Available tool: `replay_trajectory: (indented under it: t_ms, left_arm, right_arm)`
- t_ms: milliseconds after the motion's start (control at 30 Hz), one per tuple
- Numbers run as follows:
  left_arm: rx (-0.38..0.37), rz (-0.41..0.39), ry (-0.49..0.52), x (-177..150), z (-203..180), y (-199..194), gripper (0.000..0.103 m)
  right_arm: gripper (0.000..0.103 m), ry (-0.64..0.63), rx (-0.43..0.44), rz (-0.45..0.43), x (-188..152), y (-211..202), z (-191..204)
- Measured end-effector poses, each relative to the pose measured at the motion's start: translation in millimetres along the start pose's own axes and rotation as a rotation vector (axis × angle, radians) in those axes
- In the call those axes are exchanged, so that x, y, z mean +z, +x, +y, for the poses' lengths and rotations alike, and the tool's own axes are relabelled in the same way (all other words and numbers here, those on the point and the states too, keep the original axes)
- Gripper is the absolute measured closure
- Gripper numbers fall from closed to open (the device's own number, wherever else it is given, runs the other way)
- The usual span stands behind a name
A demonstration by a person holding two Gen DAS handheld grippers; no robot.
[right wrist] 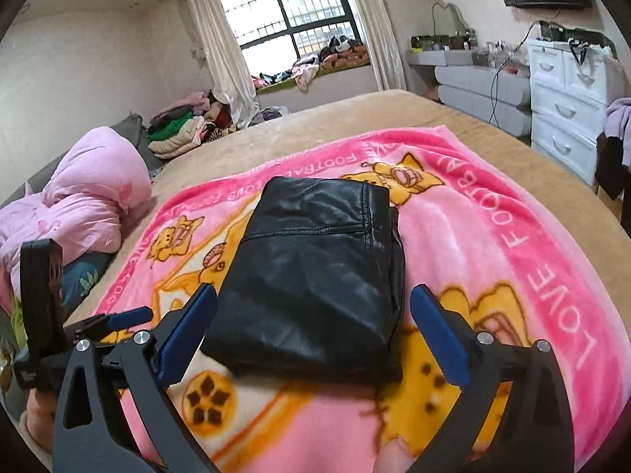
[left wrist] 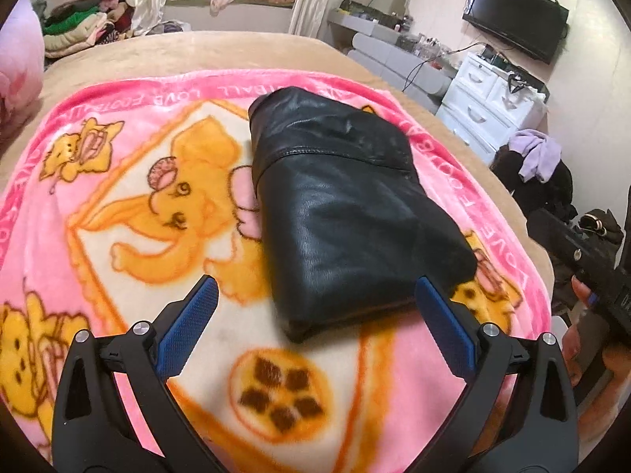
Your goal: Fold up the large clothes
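Note:
A black leather garment lies folded into a compact rectangle on the pink cartoon blanket. My left gripper hovers just short of its near edge, jaws wide open with nothing between the blue pads. In the right wrist view the same folded garment sits ahead of my right gripper, which is also wide open and empty, above the blanket. The left gripper's blue finger shows at the lower left of that view. Neither gripper touches the garment.
The blanket lies on a beige bed. A rolled pink duvet sits at the bed's left. Stacked clothes lie beyond it. White drawers, a chair with clothes and a wall TV stand to the right.

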State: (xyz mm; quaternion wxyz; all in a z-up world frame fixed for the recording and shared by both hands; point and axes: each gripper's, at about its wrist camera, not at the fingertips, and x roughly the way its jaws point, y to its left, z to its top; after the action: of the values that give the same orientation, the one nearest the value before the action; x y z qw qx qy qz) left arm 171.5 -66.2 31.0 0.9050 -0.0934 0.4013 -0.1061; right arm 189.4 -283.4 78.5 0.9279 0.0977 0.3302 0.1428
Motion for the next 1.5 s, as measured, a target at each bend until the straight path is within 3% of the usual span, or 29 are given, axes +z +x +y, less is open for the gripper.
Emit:
replay_trajectory:
  t_ms: [433,700,1500]
  left_arm:
    - [0.0,-0.033,0.005,-59.6,10.8,-26.4,0.009]
    - [-0.009,-0.04,0.003,-75.8,17.1,-24.2,0.009]
    - [0.024,-0.005,0.007,-80.5,24.2,-18.1,0.009]
  right_arm:
    - [0.005,-0.06,-0.056,-0.057,-65.3,-42.8,20.7]
    - [0.005,-0.068,-0.093,-0.001,-97.5,-35.1,21.8]
    - [0.005,-0.078,-0.133,-0.003,-104.1,-30.7,19.9]
